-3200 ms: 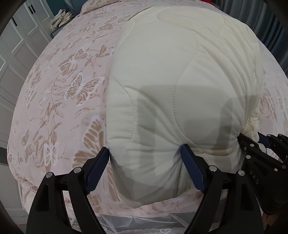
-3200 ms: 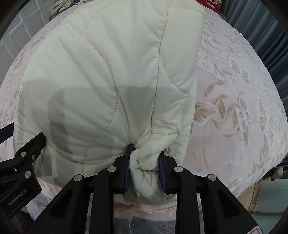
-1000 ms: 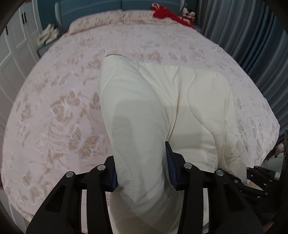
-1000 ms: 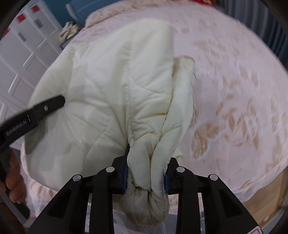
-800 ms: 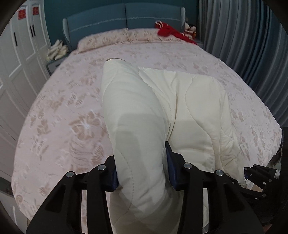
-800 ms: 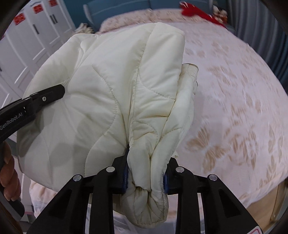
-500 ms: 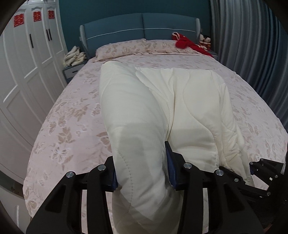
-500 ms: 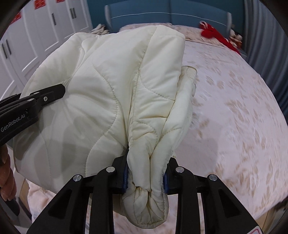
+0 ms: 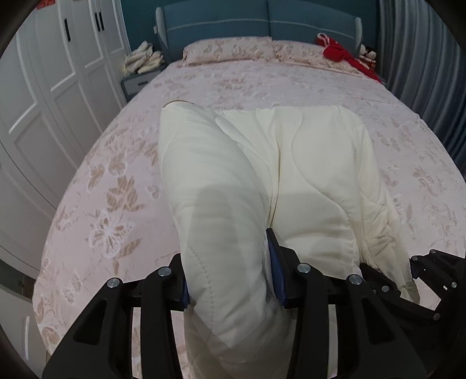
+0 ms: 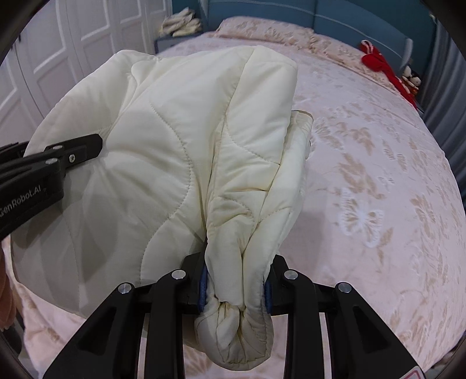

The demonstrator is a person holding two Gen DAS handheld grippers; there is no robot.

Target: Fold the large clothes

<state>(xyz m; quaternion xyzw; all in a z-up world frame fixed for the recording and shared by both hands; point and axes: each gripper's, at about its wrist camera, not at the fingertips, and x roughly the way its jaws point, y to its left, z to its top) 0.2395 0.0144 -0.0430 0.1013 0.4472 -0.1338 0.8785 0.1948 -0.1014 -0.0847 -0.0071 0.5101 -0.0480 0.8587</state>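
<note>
A cream quilted jacket (image 9: pixel 305 175) hangs folded over above the pink flowered bed (image 9: pixel 122 175), held at two points. My left gripper (image 9: pixel 228 280) is shut on a thick padded fold at its near left edge. My right gripper (image 10: pixel 234 287) is shut on a bunched wad of the same jacket (image 10: pixel 180 140), which bulges below the jaws. The right gripper's black body (image 9: pixel 431 277) shows at the lower right of the left wrist view. At the left edge of the right wrist view the left gripper (image 10: pixel 58 157) lies against the jacket.
White wardrobe doors (image 9: pixel 52 96) stand along the left. A blue headboard (image 9: pixel 262 20), pillows and a red cloth (image 9: pixel 340 54) are at the far end. Grey curtains (image 9: pixel 431 67) hang on the right. A bedside stand (image 9: pixel 139 81) holds pale bundles.
Both grippers have carried the jacket across above the bed and both views have swung, so headboard and wardrobe now show more. Both grips are unchanged.
</note>
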